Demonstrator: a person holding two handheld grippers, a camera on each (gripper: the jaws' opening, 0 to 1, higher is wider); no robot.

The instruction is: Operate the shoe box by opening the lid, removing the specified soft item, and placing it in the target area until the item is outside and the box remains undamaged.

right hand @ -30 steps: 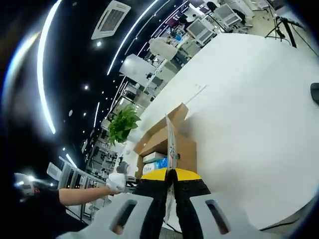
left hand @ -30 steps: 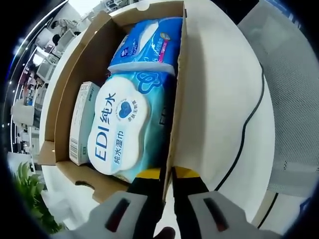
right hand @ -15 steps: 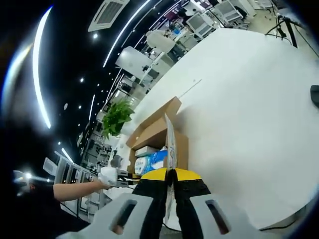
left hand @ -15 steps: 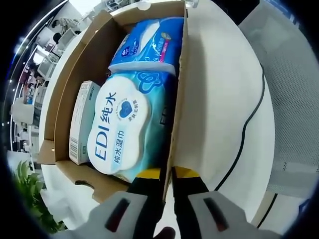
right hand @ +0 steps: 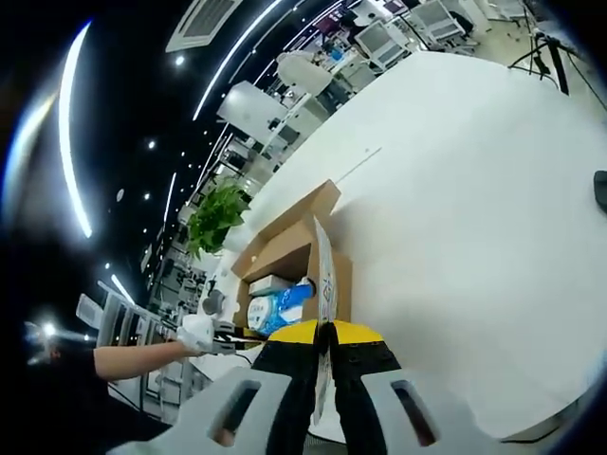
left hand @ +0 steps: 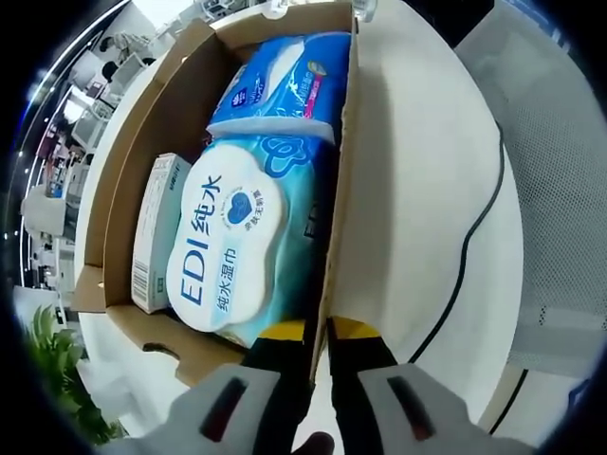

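My left gripper (left hand: 318, 332) hasn't budged, clamped on the box (left hand: 142, 142) wall; EDI wipes pack (left hand: 232, 242) inside. Right gripper (right hand: 322, 334) (pinching a thin panel (right hand: 324, 275), prob. the lid) has tipped lower toward the box over the last sec; extraction not started.

Brown shoe box (left hand: 133, 142), teal-and-white wipes pack (left hand: 237, 237), blue tissue pack (left hand: 280, 85), white table (left hand: 417, 190)

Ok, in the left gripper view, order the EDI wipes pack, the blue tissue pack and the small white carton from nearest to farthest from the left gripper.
1. EDI wipes pack, just ahead, left of the fingers.
2. Small white carton, further left along the box wall.
3. Blue tissue pack, at the box's far end.
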